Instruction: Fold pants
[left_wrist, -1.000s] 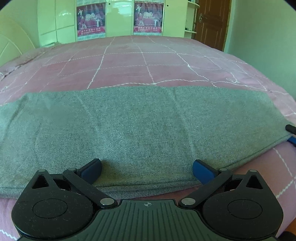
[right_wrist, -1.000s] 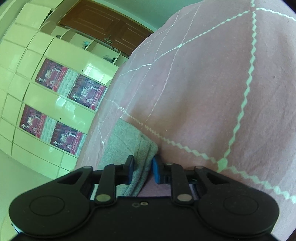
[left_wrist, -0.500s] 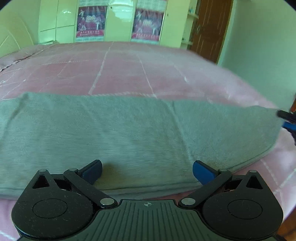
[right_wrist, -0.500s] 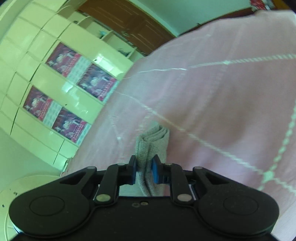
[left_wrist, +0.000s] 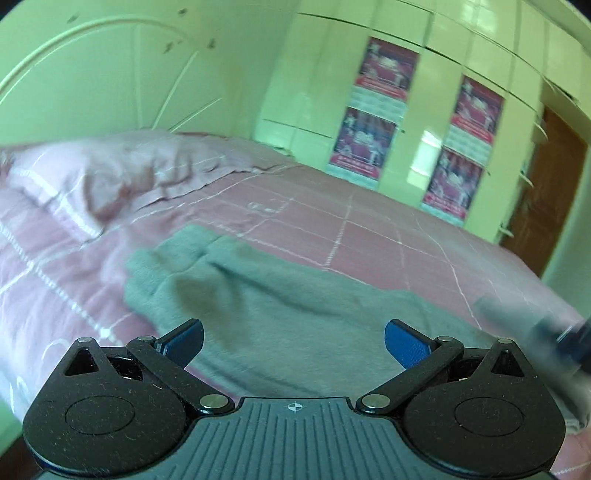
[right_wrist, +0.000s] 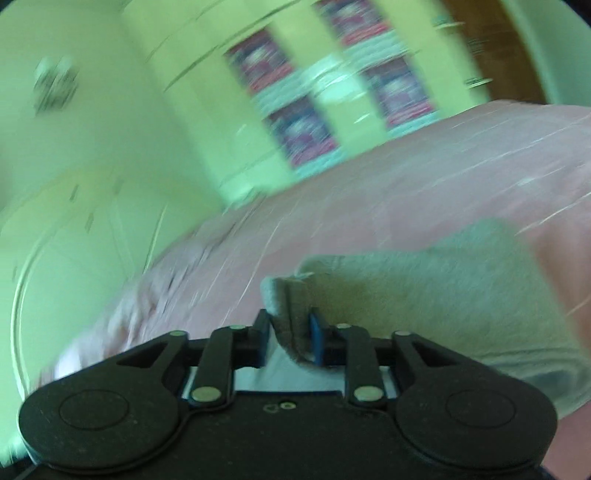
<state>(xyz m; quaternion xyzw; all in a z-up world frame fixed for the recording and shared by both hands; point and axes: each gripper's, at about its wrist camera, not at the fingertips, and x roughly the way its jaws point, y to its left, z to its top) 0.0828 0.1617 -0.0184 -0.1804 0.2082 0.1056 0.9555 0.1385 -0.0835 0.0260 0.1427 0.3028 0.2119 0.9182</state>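
The grey pants (left_wrist: 280, 314) lie folded lengthwise on the pink checked bed (left_wrist: 369, 229). My left gripper (left_wrist: 293, 343) is open and empty, hovering just above the near edge of the pants. My right gripper (right_wrist: 290, 338) is shut on a bunched end of the pants (right_wrist: 424, 291), and the cloth trails off to the right behind it. In the left wrist view the right gripper (left_wrist: 546, 328) shows as a dark blur at the right edge, over the pants. Both views are motion blurred.
A pink pillow (left_wrist: 110, 173) lies at the head of the bed on the left. A pale green headboard (left_wrist: 110, 74) and wardrobe with posters (left_wrist: 388, 103) stand behind. A brown door (left_wrist: 543, 192) is at the far right.
Both grippers have swung left toward the headboard. The right gripper has carried its end of the pants over the rest of the cloth. The left gripper has stayed open.
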